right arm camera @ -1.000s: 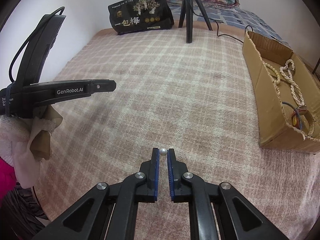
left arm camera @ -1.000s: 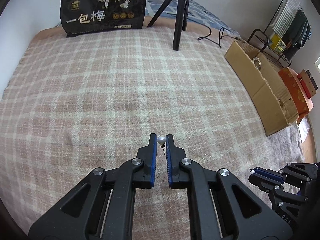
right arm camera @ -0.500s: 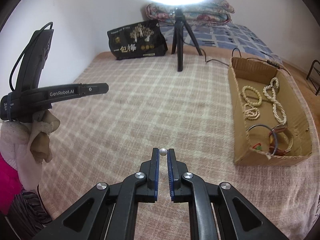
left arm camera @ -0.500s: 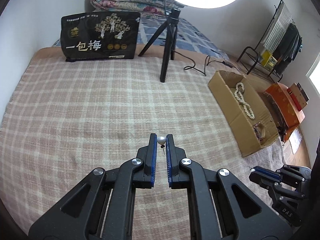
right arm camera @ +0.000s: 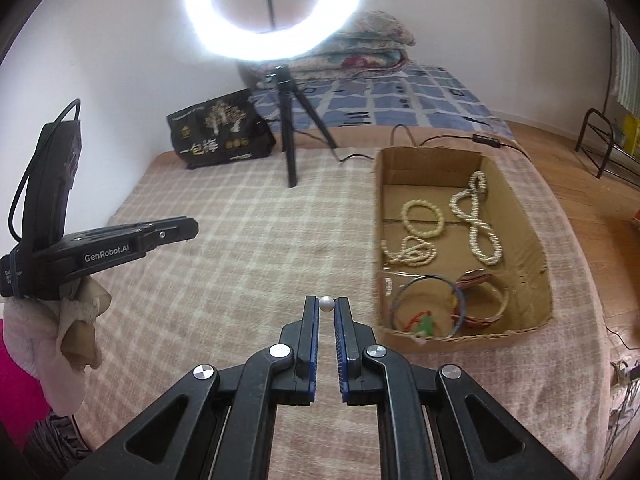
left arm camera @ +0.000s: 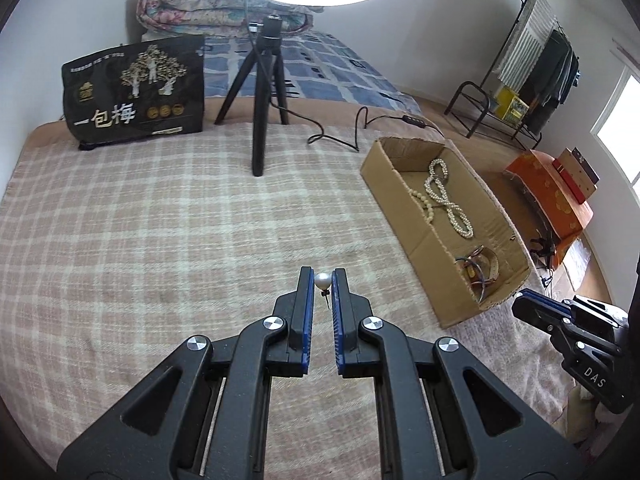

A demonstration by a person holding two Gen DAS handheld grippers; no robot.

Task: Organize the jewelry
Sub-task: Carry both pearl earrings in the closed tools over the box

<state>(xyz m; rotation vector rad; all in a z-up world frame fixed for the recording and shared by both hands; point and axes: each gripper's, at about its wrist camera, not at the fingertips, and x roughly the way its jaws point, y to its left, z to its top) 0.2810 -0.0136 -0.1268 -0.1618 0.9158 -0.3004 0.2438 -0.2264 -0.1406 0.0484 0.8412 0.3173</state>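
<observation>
My left gripper (left arm camera: 322, 280) is shut on a pearl stud earring (left arm camera: 322, 281), its pin hanging below, held above the checked blanket. My right gripper (right arm camera: 327, 304) is shut on a second pearl earring (right arm camera: 327, 304), held up beside the left front of the cardboard box (right arm camera: 378, 216). The box holds pearl necklaces (right arm camera: 478, 220), a bead bracelet (right arm camera: 423, 218) and bangles (right arm camera: 430, 304). The box also shows in the left wrist view (left arm camera: 394, 184), to the right of the left gripper. The right gripper shows at the right edge of the left wrist view (left arm camera: 532, 306).
A checked pink blanket (left arm camera: 152, 220) covers the bed. A ring light on a black tripod (left arm camera: 262, 96) stands at the back, its cable (left arm camera: 340, 136) trailing to the box. A black bag (left arm camera: 134, 92) leans at the back left. An orange box (left arm camera: 548, 196) and a clothes rack (left arm camera: 520, 76) stand at the right.
Both grippers have risen and tilted up with their earrings. The box's inside and the ring light have come into view. The jaws stay shut.
</observation>
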